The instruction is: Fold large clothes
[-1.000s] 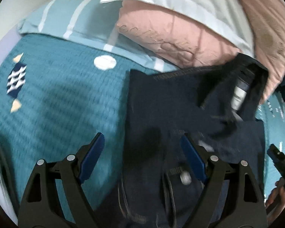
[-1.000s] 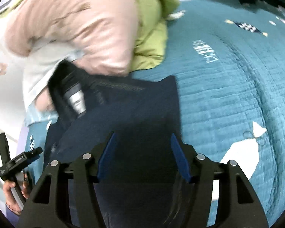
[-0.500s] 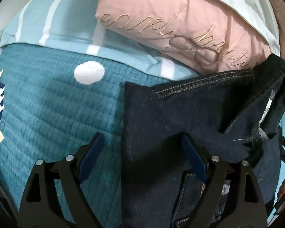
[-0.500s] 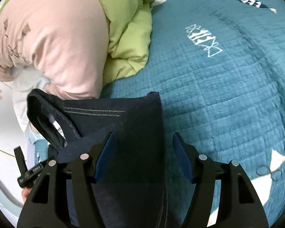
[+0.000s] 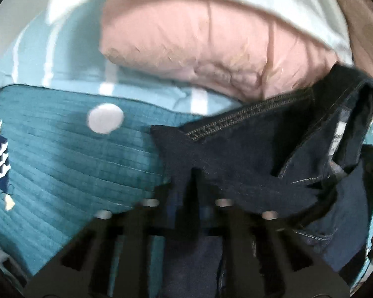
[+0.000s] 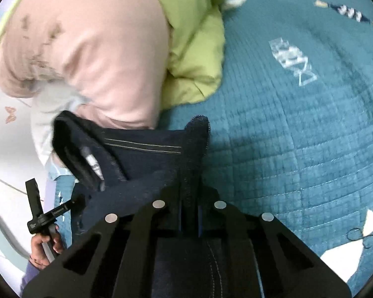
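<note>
I am pinching the dark blue denim jeans [image 6: 146, 159] in my right tool [image 6: 188, 208] and left tool [image 5: 194, 198], readying a fold on the teal quilted bed [image 6: 298, 149].

No readable text in either view.
Jeans [image 5: 248, 154] carry a white inner label [image 5: 337, 139] at 3 o'clock in the left wrist view; its print is too blurred to read. Same label [image 6: 93, 162] at 9 o'clock in the right wrist view, also illegible.
</note>
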{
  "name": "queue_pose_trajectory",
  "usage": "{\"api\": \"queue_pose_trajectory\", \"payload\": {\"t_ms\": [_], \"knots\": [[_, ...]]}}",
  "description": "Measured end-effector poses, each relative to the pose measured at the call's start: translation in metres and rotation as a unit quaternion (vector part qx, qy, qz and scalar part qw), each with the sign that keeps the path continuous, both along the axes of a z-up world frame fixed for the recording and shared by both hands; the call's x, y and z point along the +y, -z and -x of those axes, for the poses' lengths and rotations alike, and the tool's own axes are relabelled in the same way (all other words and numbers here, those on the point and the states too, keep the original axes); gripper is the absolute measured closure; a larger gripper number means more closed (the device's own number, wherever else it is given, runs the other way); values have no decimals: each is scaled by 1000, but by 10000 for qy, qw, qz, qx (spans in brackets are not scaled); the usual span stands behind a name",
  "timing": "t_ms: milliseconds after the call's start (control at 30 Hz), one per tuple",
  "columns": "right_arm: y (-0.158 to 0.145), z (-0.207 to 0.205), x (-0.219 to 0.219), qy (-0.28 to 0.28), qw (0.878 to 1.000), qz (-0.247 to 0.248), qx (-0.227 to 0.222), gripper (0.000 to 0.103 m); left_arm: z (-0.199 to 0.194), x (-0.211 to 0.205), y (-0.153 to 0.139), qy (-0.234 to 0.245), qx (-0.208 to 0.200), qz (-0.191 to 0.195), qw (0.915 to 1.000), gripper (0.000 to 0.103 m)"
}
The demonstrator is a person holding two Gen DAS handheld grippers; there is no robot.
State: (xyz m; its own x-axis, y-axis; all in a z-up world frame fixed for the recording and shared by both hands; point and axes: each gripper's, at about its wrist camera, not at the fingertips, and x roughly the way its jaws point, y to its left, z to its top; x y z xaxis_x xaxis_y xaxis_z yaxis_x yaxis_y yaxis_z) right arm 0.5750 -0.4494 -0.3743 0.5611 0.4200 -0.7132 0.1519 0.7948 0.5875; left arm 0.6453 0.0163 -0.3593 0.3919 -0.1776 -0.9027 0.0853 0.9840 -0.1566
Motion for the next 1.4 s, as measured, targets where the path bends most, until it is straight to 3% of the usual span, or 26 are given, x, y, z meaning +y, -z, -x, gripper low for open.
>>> {"api": "queue_pose_trajectory", "payload": {"t_ms": [200, 333, 467, 633, 767, 900, 1000, 1133, 1200, 1300, 1400], "knots": [[-29, 28, -3, 97, 9986, -305, -429, 96, 21, 13, -51, 252, -453, 436, 9977, 94], [-61, 61, 3, -56, 9974, -286, -665, 96, 58, 21, -88, 517, -752, 679, 9935, 94], [-88, 94, 9, -182, 9965, -188, -798, 96, 112, 20, -114, 770, -983, 736, 9894, 95], [-119, 156, 18, -443, 9956, -42, -821, 96, 190, 38, -125, 964, -1031, 775, 9870, 95], [-130, 205, 29, -680, 9947, 235, -738, 95, 251, 55, -125, 1090, -929, 742, 9869, 96], [-121, 262, 34, -941, 9935, 398, -509, 95, 310, 70, -102, 1263, -717, 580, 9877, 96], [-94, 301, 38, -1091, 9917, 671, -122, 91, 344, 83, -73, 1164, -426, 542, 9908, 96], [-42, 345, 44, -1077, 9852, 1189, 612, 77, 383, 87, -22, 1089, 176, 325, 9934, 95], [-26, 360, 44, -948, 9825, 1341, 881, 75, 399, 88, -8, 1063, 267, 184, 9938, 95], [-28, 375, 35, -627, 9866, 1155, 964, 75, 408, 101, -12, 865, 215, 333, 9955, 95], [-55, 379, 33, -481, 9898, 1135, 714, 69, 410, 117, -34, 693, -100, 552, 9960, 94]]}}
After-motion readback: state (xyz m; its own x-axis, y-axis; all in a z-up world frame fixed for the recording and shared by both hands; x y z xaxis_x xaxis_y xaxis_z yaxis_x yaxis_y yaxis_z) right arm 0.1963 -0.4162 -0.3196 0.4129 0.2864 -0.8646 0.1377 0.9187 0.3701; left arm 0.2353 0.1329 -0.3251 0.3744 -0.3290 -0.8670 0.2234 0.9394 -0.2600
